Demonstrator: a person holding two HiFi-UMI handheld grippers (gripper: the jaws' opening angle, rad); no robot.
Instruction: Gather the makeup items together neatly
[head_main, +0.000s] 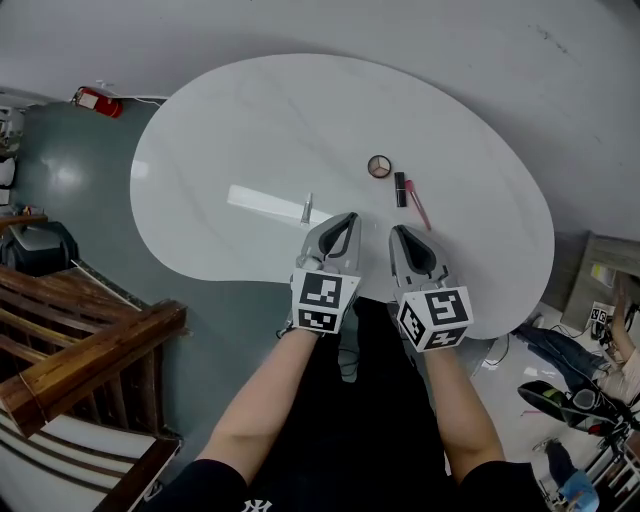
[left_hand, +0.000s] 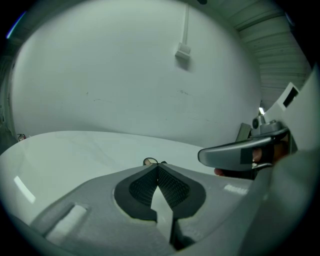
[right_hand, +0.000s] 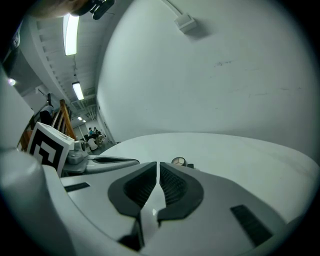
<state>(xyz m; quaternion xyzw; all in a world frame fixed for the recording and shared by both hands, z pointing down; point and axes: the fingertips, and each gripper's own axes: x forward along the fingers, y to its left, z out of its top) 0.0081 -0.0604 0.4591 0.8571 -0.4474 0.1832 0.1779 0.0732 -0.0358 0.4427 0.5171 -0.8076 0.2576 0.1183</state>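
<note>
On the white oval table (head_main: 250, 120) lie a round compact (head_main: 379, 166), a dark lipstick tube (head_main: 400, 189), a pink pencil (head_main: 418, 206) and, apart to the left, a small silver stick (head_main: 307, 209). My left gripper (head_main: 350, 217) hovers at the table's near edge, shut and empty, just right of the silver stick. My right gripper (head_main: 397, 232) is beside it, shut and empty, a little short of the lipstick. The compact (left_hand: 149, 161) peeks over the left gripper (left_hand: 158, 166) in its own view, and the compact (right_hand: 178, 161) also shows past the right gripper (right_hand: 158, 165).
A wooden railing (head_main: 90, 340) stands at the lower left, a red object (head_main: 97, 100) lies on the floor beyond the table's far left, and a person (head_main: 600, 370) sits amid clutter at the right. A grey wall rises behind the table.
</note>
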